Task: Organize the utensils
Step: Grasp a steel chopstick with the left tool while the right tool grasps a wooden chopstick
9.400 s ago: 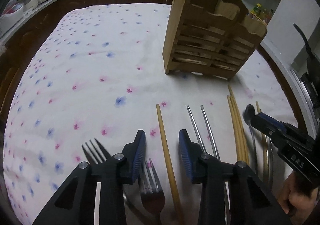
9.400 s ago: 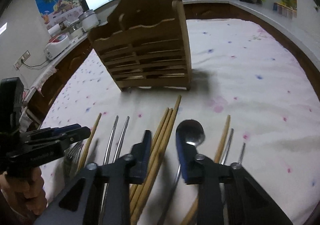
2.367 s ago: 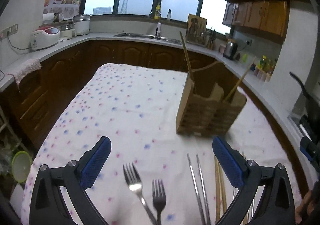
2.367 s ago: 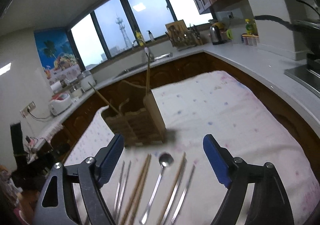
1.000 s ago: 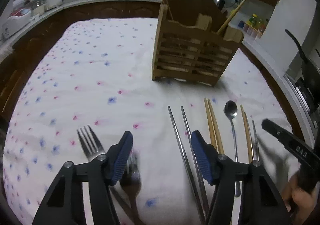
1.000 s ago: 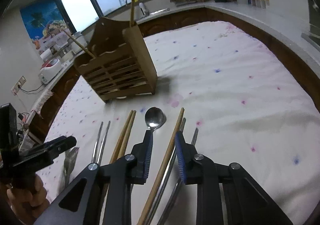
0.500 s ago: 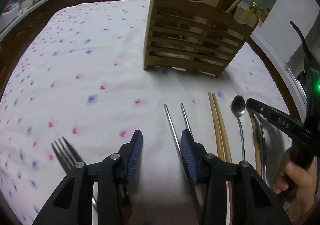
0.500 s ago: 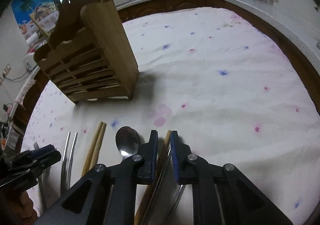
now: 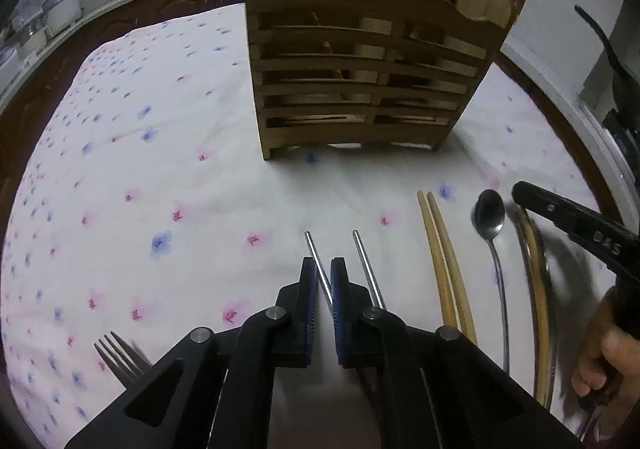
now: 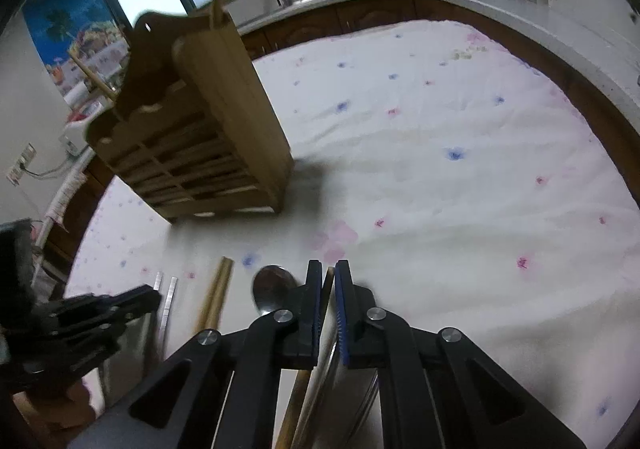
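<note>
**Both hand-held grippers clamp chopsticks on the flowered cloth**

The left hand-held gripper, black with blue pads, has just been closing and now pinches one thin steel chopstick between its pads; the tip of the stick pokes out ahead of the fingers. Its twin, the second steel chopstick, lies free just beside the right-hand finger, on the white cloth-covered surface printed with pink and blue flowers.

The right hand-held gripper has likewise just been closing and is clenched on a single light wooden chopstick, whose tip shows between the blue pads. A steel spoon lies just to the left of that gripper, bowl up, and further left a pair of wooden chopsticks rests side by side.

The slatted wooden utensil holder stands upright on the cloth, well ahead of both grippers, with wooden chopsticks leaning out of its compartments. A dark metal fork lies to the left of the left gripper, partly hidden by it.
</note>
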The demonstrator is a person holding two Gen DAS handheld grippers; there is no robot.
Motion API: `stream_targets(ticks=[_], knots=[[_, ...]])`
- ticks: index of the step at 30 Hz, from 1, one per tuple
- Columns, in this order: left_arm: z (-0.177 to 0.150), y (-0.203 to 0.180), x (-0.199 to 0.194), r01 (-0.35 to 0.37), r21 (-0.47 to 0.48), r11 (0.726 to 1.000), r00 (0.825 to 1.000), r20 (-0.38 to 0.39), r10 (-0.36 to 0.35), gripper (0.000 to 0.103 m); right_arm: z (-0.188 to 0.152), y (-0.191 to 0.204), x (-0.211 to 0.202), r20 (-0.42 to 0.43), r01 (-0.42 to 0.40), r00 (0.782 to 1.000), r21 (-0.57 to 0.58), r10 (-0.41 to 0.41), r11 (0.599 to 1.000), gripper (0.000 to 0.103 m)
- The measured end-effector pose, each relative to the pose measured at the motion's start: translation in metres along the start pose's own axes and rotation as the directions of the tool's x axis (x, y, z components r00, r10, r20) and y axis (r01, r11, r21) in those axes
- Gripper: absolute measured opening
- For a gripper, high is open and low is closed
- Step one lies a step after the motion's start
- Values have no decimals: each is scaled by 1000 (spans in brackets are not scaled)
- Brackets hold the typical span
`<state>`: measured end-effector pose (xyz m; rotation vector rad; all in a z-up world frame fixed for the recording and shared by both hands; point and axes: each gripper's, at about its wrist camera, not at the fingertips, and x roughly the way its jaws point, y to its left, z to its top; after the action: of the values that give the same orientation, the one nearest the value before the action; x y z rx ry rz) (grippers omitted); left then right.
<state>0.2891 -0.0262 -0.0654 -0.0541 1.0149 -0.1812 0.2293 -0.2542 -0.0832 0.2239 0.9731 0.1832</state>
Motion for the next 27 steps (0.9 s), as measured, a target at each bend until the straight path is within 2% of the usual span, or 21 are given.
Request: stream_targets(ticks=[2,12,19,27], knots=[[-1,2,-4,-3,-20,1000,1000,-12,3,3,2,1,-11,19,-13,1000,8,12,1000,6],[-8,13,-60,70,-79,994,995,81,-64,2,4,10,-63,118,-80,990,11,78,997,5],[-20,15,-115,114,-82,990,980,170,-99,2,2,25,-96,174,-105,979,-8,105,994,5],[-47,19,-182,133,-58,989,957,265,-113,2,-8,44,-144,239,-134,960,-54,144,989,4]])
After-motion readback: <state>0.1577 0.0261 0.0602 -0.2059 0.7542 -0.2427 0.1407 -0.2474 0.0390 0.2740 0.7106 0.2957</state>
